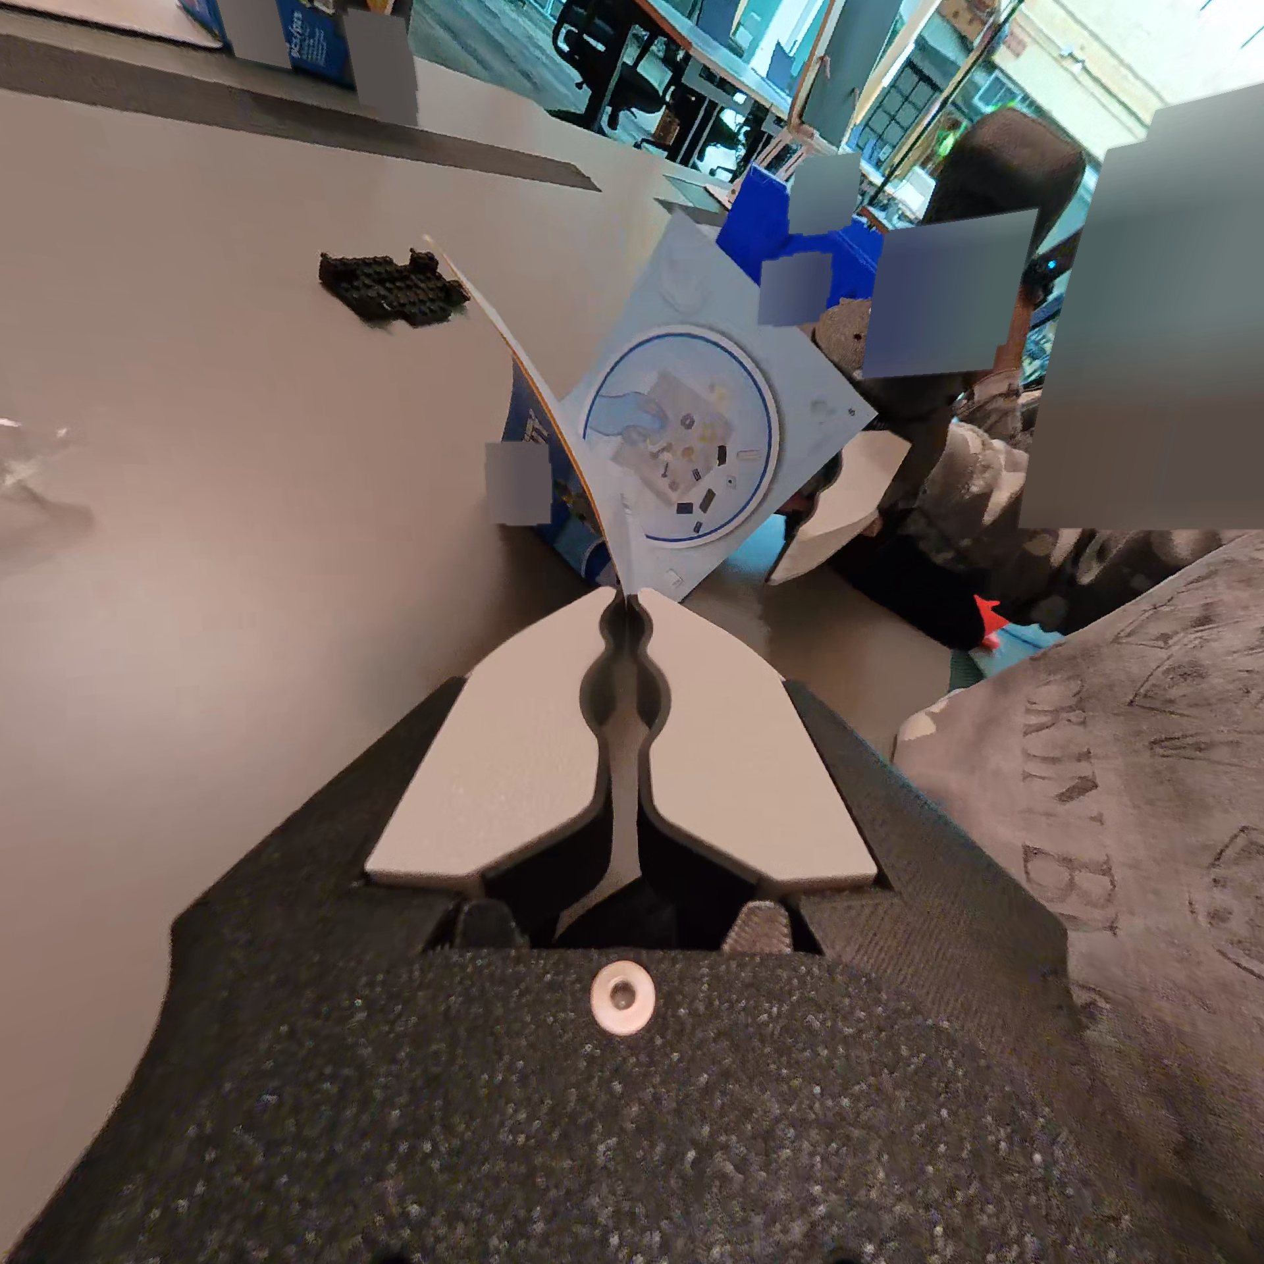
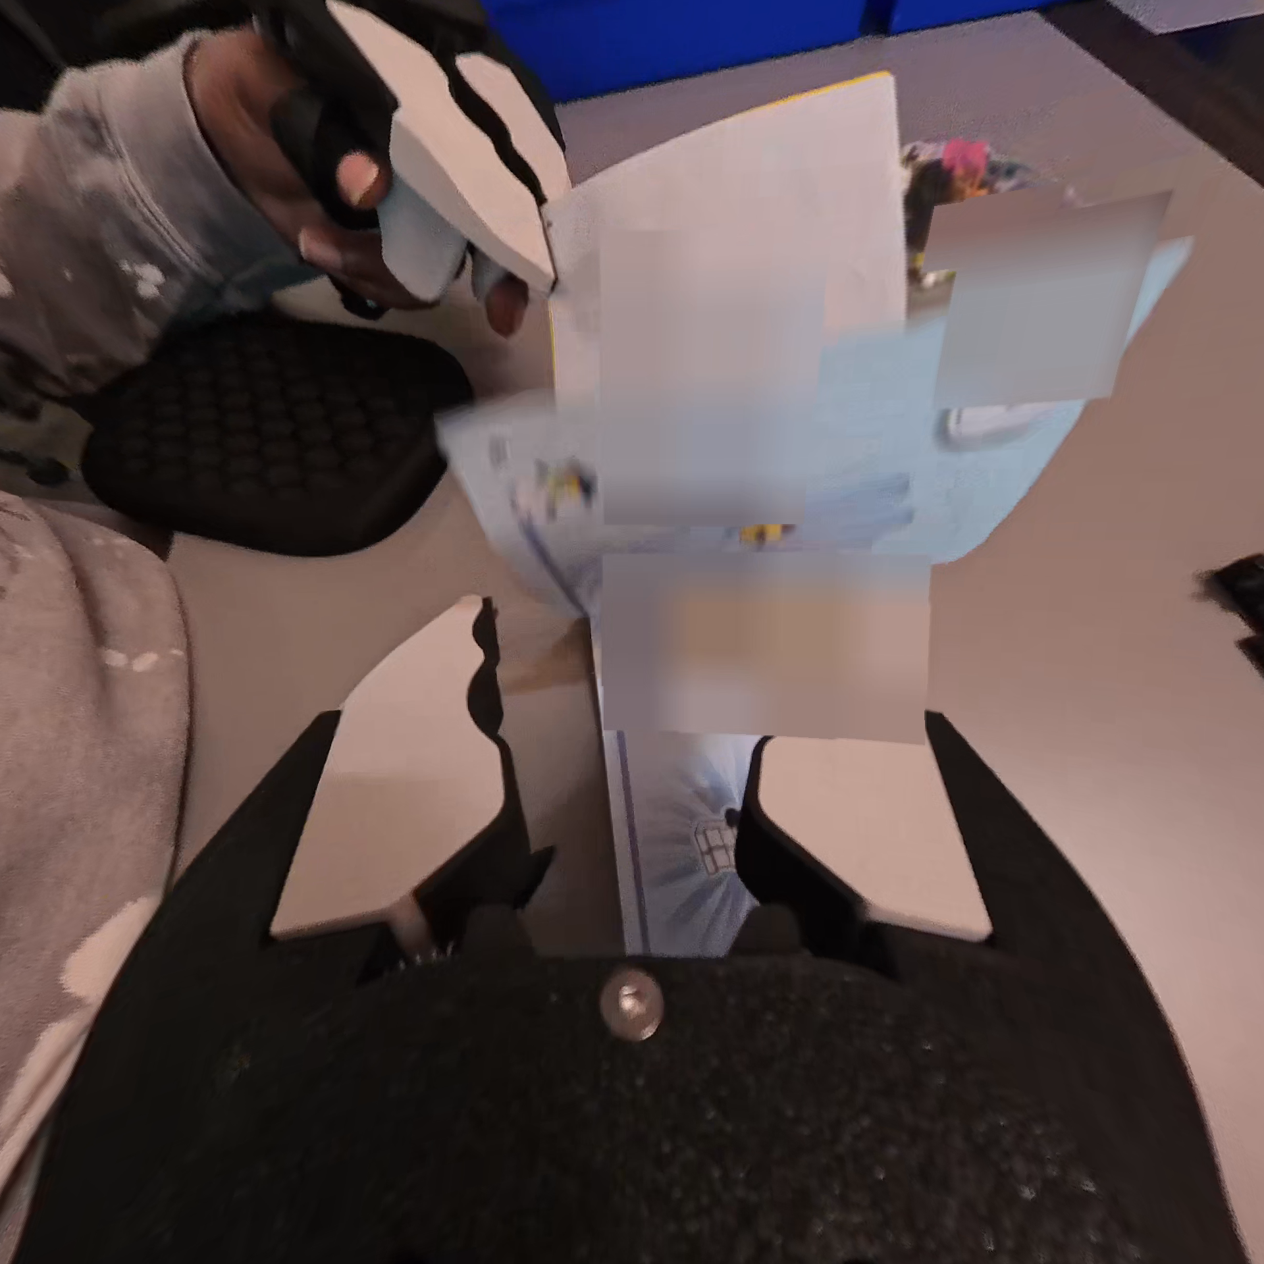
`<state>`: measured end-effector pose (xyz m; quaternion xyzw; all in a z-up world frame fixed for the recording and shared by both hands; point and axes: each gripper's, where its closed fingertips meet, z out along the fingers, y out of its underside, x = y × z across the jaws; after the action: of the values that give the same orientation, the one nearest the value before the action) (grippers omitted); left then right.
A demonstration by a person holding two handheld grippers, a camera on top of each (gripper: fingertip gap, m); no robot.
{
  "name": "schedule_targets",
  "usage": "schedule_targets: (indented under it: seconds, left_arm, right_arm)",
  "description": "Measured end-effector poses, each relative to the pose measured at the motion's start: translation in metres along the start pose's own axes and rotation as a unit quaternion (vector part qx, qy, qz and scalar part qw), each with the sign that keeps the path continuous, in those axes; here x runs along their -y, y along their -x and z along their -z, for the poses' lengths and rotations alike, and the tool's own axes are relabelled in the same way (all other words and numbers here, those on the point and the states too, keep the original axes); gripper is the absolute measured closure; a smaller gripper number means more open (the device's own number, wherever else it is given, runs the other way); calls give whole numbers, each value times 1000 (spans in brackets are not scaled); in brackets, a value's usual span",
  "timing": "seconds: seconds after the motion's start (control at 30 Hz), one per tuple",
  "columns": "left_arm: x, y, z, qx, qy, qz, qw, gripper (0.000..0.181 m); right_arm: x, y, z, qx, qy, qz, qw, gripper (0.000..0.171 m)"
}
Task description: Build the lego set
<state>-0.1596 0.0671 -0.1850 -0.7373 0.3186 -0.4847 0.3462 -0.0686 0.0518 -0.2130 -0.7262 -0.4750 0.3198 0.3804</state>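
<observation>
Booklet (image 1: pixel 677 438) of lego instructions held up off the tabletop (image 1: pixel 205 479), one page corner pinched in the left gripper (image 1: pixel 628 596), fingers closed tight on the paper. Left wrist view shows the open page with a round diagram, cover curling away to the left. Black lego plate (image 1: pixel 393 287) lies flat on tabletop, apart from booklet, farther back left. Blue box (image 1: pixel 786 226) beyond the booklet.

Right wrist view: right gripper (image 2: pixel 619 684) wide open, fingers empty, booklet pages (image 2: pixel 718 287) between and beyond them, touching or not can't tell. Left gripper (image 2: pixel 550 273) seen there clamping the page's left edge, hand (image 2: pixel 273 171) on its handle. Black chair seat (image 2: pixel 273 431) below, only in this view. Much of the booklet masked and motion-blurred; right fingertip hidden behind a patch. Dark item (image 2: pixel 1238 595) at right edge cut off.
</observation>
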Motion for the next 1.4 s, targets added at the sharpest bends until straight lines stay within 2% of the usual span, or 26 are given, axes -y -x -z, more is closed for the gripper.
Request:
schedule_targets:
  seconds: [0.17,0.33,0.5,0.67,1.4]
  left_arm:
    - [2,-1,-1,12,2,-22,1000,181]
    - [1,4,0,17,-1,-18,1000,181]
    - [-1,7,1,22,0,-19,1000,181]
    - [-1,9,1,23,-2,-15,1000,181]
    - [-5,20,7,48,-3,-10,999,181]
  right_arm:
    - [-8,-7,21,6,-20,-77,997,97]
    - [-21,-6,36,27,-27,-121,992,115]
    - [-25,7,42,56,-24,-86,994,117]
    - [-38,9,38,46,12,-28,998,113]
    - [-53,-2,39,34,38,-15,999,112]
